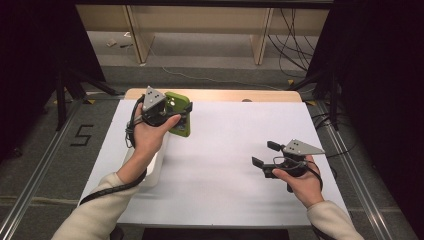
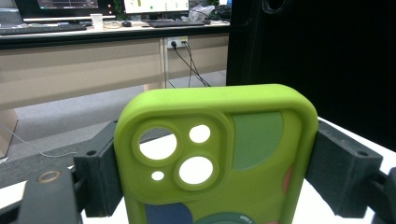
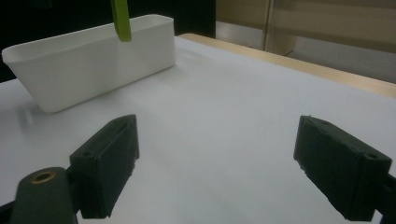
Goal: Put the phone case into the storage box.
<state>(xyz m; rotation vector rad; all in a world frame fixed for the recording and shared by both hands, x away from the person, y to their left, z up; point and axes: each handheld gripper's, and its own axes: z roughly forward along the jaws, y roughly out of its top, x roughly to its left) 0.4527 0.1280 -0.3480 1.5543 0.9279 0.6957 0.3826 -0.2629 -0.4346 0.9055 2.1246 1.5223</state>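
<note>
A lime-green phone case (image 1: 176,104) with camera cut-outs and coloured patches is held upright above the table's far left. My left gripper (image 1: 181,119) is shut on it, its black jaws pressing the two long sides. In the left gripper view the case (image 2: 215,154) stands between the pads (image 2: 100,175), back face toward the camera. My right gripper (image 1: 265,154) hovers low over the right side of the table, open with nothing between its jaws. The right gripper view has the same open gripper (image 3: 219,168) over bare white surface, with the case's thin edge (image 3: 120,18) hanging at the top.
A white rectangular bin (image 1: 152,172) sits at the table's left edge, partly under the left forearm; its wall (image 3: 93,60) is seen across the white tabletop (image 1: 225,150). A wooden strip (image 1: 225,95) marks the far edge. Cables lie on the floor beyond.
</note>
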